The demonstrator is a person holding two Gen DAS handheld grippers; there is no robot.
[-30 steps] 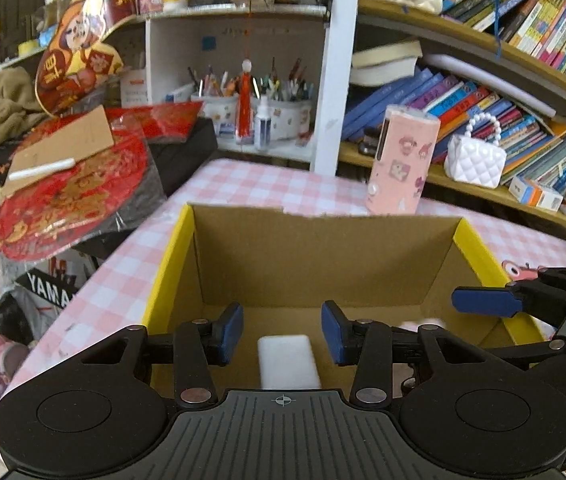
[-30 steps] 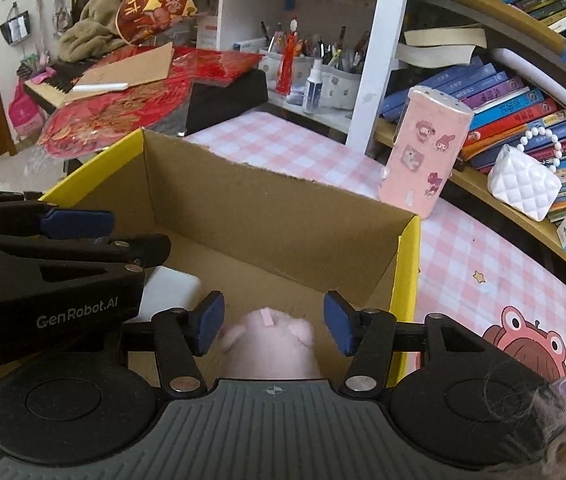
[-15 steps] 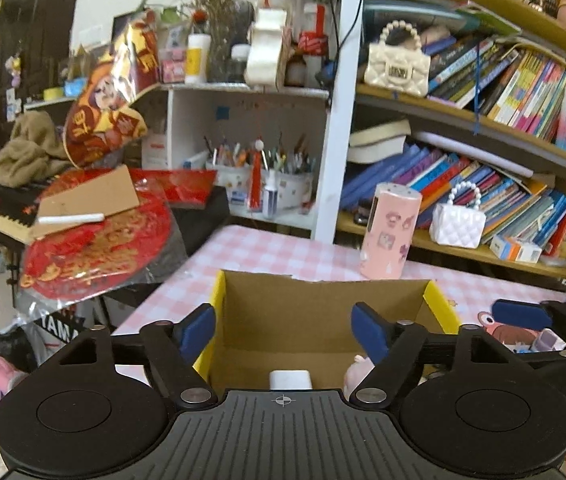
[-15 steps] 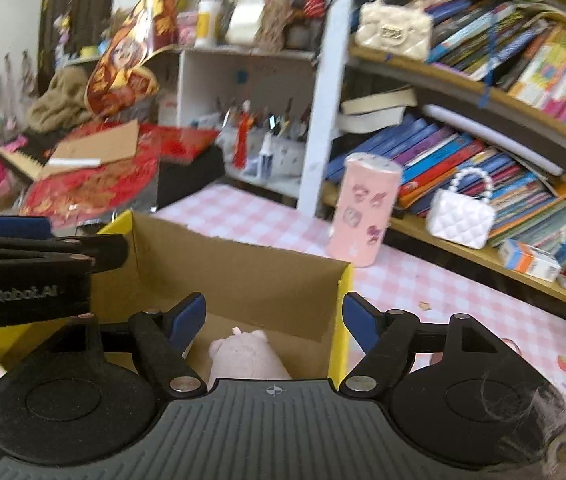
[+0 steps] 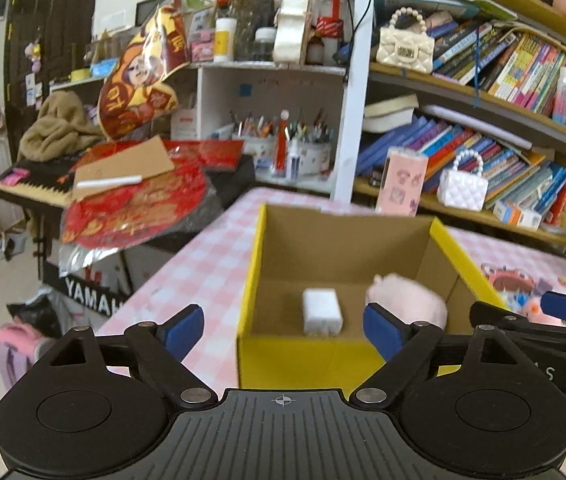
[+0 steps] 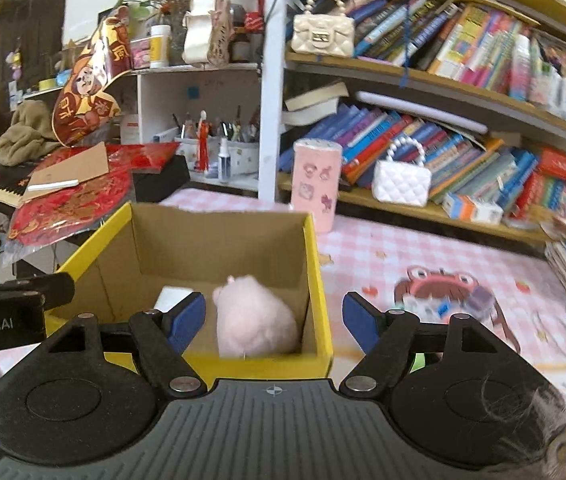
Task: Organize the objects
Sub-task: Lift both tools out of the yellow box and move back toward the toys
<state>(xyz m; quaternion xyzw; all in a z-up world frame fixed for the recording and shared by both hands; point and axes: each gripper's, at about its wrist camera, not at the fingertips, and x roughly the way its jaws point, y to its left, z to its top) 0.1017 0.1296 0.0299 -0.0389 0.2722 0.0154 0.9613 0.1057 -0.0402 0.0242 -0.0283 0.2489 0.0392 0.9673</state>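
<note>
An open cardboard box [image 5: 347, 236] with yellow outer walls stands on the pink checked table. On its floor lie a white block [image 5: 322, 311] at the left and a pink plush toy [image 5: 407, 300] at the right. The right wrist view shows the same box [image 6: 219, 236], the plush toy [image 6: 257, 318] and a corner of the white block [image 6: 173, 296]. My left gripper [image 5: 283, 332] hangs in front of the box's near wall, its jaws still opening, nothing between them. My right gripper [image 6: 275, 320] stands open and empty over the near right corner.
A pink cartoon-printed canister [image 6: 317, 184] stands behind the box at the table's back edge. Bookshelves with a white quilted bag [image 6: 401, 182] line the back. A keyboard piled with red decorations [image 5: 139, 208] sits left of the table. Cartoon stickers [image 6: 443, 296] mark the tablecloth at right.
Both grippers have pulled back and up out of the box and opened wider. The white block and the plush toy, once between the jaws, now lie free on the box floor.
</note>
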